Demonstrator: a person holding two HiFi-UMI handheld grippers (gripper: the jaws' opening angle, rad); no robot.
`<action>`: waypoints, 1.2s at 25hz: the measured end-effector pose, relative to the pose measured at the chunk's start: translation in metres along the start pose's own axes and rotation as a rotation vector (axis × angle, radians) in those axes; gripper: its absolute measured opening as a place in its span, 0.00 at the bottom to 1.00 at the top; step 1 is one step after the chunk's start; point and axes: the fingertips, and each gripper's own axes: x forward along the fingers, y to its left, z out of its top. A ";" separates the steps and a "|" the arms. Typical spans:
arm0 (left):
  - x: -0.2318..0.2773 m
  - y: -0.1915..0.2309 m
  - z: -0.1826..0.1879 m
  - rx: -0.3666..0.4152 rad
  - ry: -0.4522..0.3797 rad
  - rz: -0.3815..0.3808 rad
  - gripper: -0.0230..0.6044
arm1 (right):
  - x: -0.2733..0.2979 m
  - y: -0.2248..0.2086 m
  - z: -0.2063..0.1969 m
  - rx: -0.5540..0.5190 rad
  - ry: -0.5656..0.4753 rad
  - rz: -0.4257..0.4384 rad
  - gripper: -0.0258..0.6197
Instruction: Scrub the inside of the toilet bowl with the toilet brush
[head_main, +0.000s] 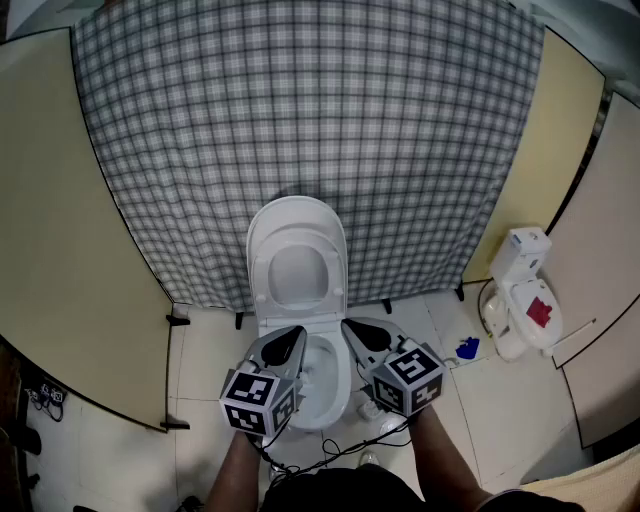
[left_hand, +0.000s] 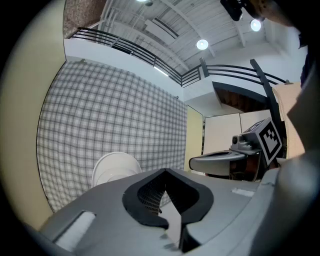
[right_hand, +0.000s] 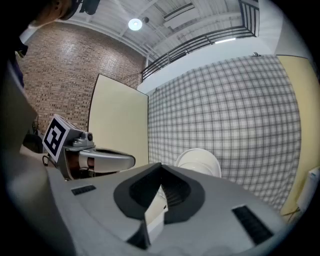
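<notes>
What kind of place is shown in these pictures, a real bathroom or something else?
Probably a mock toilet stall set up inside a larger hall: a white toilet stands before a checked cloth backdrop, between plain beige panels.

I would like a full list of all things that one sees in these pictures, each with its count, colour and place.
toilet: 1, white, lid up, centre, in front of the cloth
checked cloth: 1, grey and white, hung behind the toilet
panels: at least 2, beige, on both sides of the cloth
small fixture: 1, white with a red patch, on the floor at the right
small thing: 1, blue, on the floor left of that fixture; kind unclear
cables: count unclear, black, on the floor by the toilet's front
left gripper: 1, grey, over the bowl, shut, empty
right gripper: 1, grey, over the bowl, shut, empty
forearms: 2, bottom edge
</notes>
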 end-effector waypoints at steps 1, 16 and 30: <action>0.005 0.001 0.003 -0.004 0.011 0.003 0.05 | 0.002 -0.006 0.001 0.018 0.010 -0.001 0.06; 0.056 -0.005 -0.107 -0.007 0.150 -0.024 0.05 | 0.006 -0.062 -0.121 0.071 0.157 -0.160 0.06; 0.091 -0.055 -0.298 -0.110 0.387 -0.070 0.05 | -0.025 -0.097 -0.332 0.162 0.422 -0.299 0.06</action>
